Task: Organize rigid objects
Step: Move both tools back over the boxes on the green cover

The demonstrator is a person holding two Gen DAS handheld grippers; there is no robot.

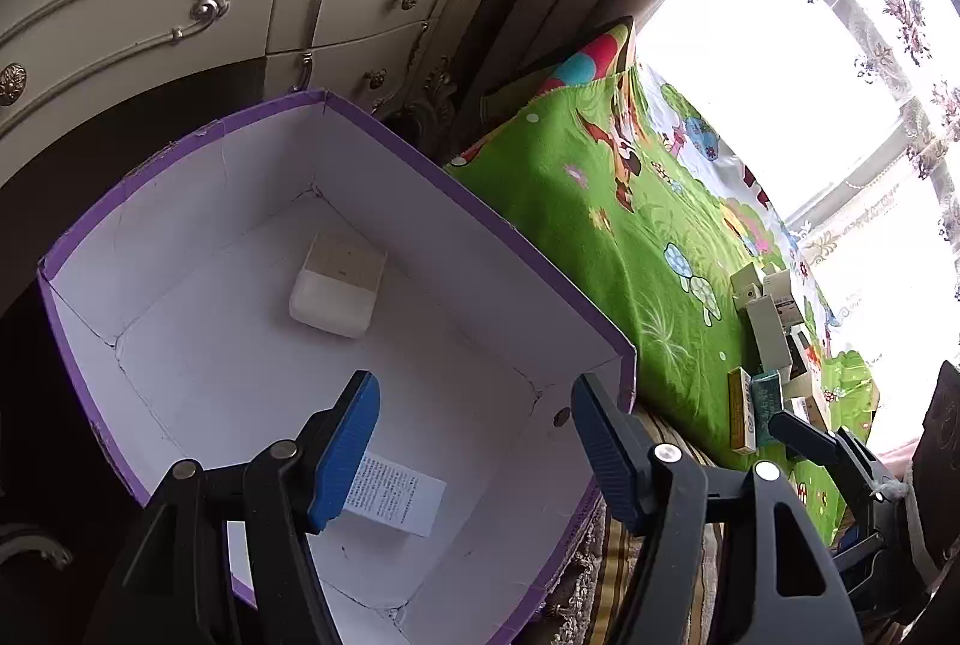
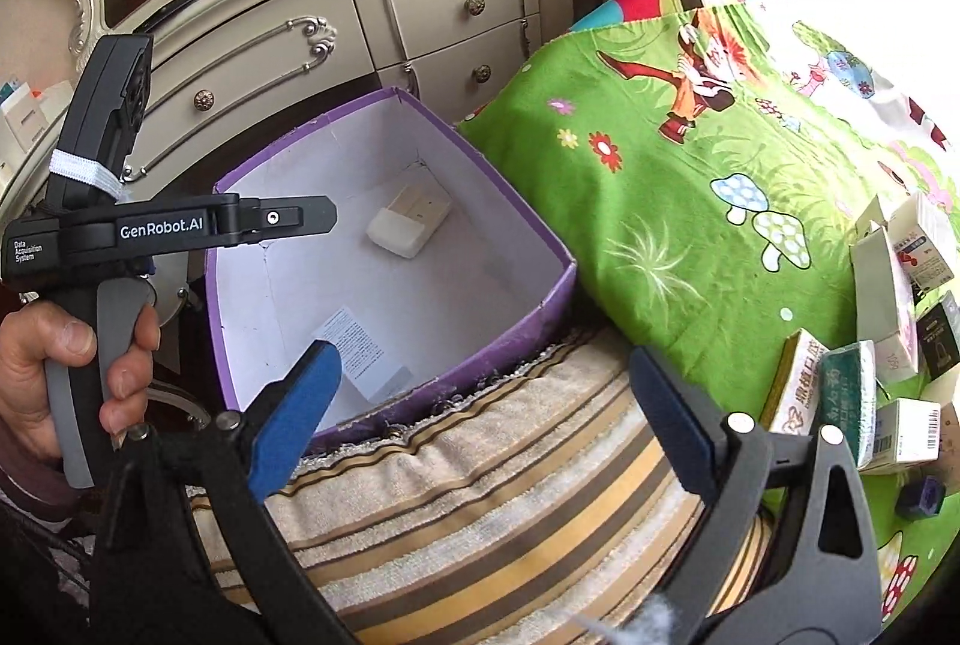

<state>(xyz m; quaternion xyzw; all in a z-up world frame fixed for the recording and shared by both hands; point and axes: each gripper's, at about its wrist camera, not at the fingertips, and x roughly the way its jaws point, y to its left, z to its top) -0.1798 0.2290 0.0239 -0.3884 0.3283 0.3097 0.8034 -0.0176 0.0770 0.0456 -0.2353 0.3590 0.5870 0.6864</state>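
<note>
Your right wrist view alone shows your left hand [image 2: 72,363] on its handle and the barcoded boxes; your left wrist view looks straight into the purple box [image 1: 420,165]. Your left gripper [image 1: 474,441] stands open and empty above it; your right gripper [image 2: 486,387] gapes wide over the striped towel [image 2: 480,465], holding nothing. A white box [image 1: 336,285] and printed carton [image 1: 396,495] lie inside; the loose cartons [image 2: 882,321] wait on the green sheet [image 2: 660,201].
</note>
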